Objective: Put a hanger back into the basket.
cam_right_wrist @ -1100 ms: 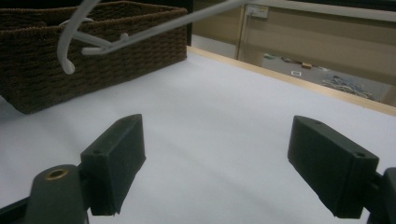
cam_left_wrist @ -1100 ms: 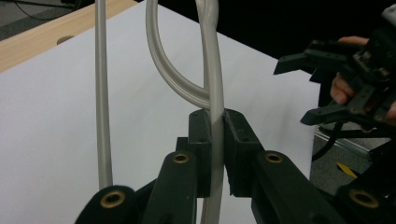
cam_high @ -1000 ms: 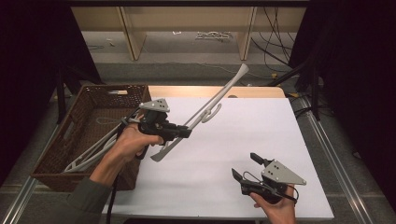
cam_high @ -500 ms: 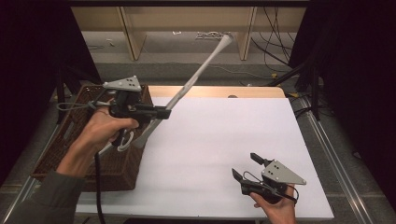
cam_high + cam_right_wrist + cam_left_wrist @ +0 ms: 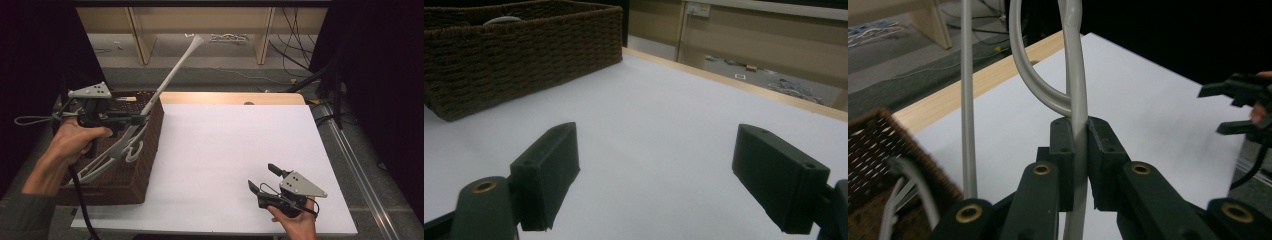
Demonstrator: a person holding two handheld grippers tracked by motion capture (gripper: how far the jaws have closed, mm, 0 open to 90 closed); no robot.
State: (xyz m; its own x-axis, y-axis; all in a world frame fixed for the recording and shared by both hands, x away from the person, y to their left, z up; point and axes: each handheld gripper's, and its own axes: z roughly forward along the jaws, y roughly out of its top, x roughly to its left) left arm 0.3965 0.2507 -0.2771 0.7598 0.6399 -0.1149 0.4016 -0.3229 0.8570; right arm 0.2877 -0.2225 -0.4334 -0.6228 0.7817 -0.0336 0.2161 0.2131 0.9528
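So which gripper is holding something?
The left gripper, over the brown wicker basket, is shut on a grey plastic hanger. The right gripper is open, holding nothing.

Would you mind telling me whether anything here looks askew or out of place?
Yes: the pale grey plastic clothes hanger, clamped in the left hand-held gripper, is steeply tilted over the dark brown woven wicker basket, one arm poking far beyond the table's back edge. The right hand-held gripper is open above the white tabletop.
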